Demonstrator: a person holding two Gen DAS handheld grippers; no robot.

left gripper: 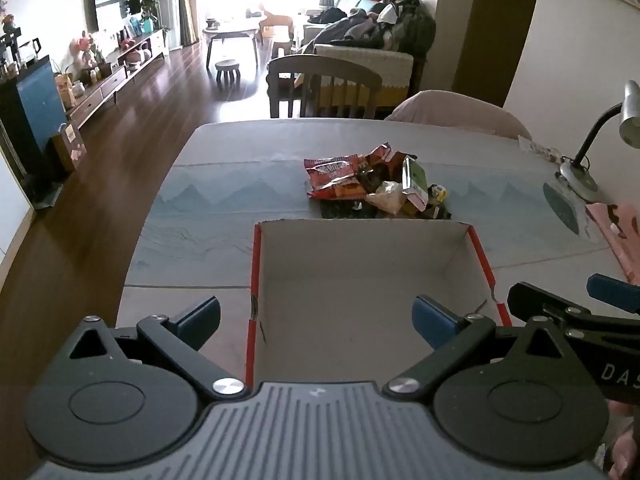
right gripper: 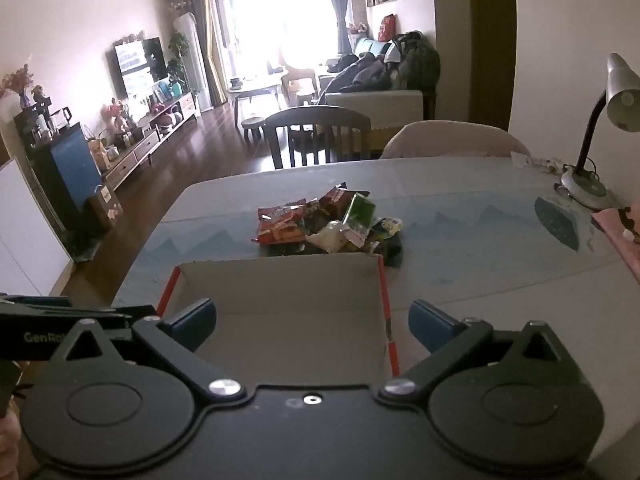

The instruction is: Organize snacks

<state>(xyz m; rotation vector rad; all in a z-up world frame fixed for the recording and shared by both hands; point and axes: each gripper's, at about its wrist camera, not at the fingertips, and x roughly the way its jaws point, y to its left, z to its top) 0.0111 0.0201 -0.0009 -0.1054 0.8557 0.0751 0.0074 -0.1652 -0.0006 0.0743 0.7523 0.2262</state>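
Observation:
A pile of snack packets [left gripper: 376, 184] lies on the table just beyond an open cardboard box [left gripper: 472, 256] with red edges; the box looks empty inside. The pile also shows in the right wrist view [right gripper: 324, 228], behind the box [right gripper: 280, 280]. It holds red packets, a green packet and darker ones. My left gripper [left gripper: 316, 320] is open and empty above the box's near end. My right gripper [right gripper: 312, 324] is open and empty over the box's near right corner; its fingers [left gripper: 612, 288] show at the right of the left wrist view.
A desk lamp [right gripper: 592, 148] stands at the table's far right, with a pink item [right gripper: 620, 228] beside it. Two chairs [right gripper: 320, 136] stand behind the far edge of the table [right gripper: 460, 200]. The left edge drops to wooden floor [left gripper: 100, 200].

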